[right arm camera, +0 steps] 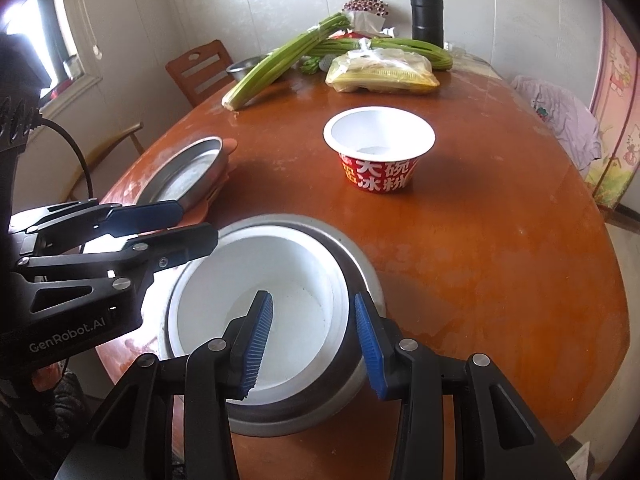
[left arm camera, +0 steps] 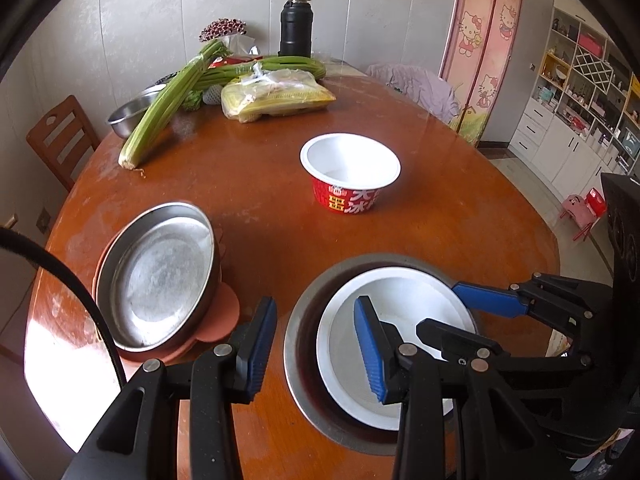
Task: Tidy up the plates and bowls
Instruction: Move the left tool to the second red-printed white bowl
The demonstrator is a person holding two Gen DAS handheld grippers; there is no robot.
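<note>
A grey metal bowl (left arm camera: 297, 380) (right arm camera: 280, 420) sits near the table's front edge with a white bowl (left arm camera: 400, 300) (right arm camera: 296, 272) nested inside it. My left gripper (left arm camera: 315, 300) (right arm camera: 199, 222) straddles the bowls' left rim with its jaws apart, one finger outside the metal bowl and one over the white bowl. My right gripper (right arm camera: 313, 295) (left arm camera: 438, 306) straddles the right wall of the white bowl; neither pad presses on it. Further back stands a red paper bowl (left arm camera: 350, 172) (right arm camera: 378, 148) with a white inside. At the left, a steel plate (left arm camera: 160, 276) (right arm camera: 188, 168) rests on a terracotta plate (left arm camera: 224, 320).
The brown round table (left arm camera: 460, 220) carries celery stalks (left arm camera: 168, 100), a bag of yellow food (left arm camera: 276, 96), a black flask (left arm camera: 295, 24) and a steel basin (left arm camera: 128, 114) at the back. A wooden chair (left arm camera: 60, 140) stands at the left and a cloth-draped chair (left arm camera: 420, 84) at the right.
</note>
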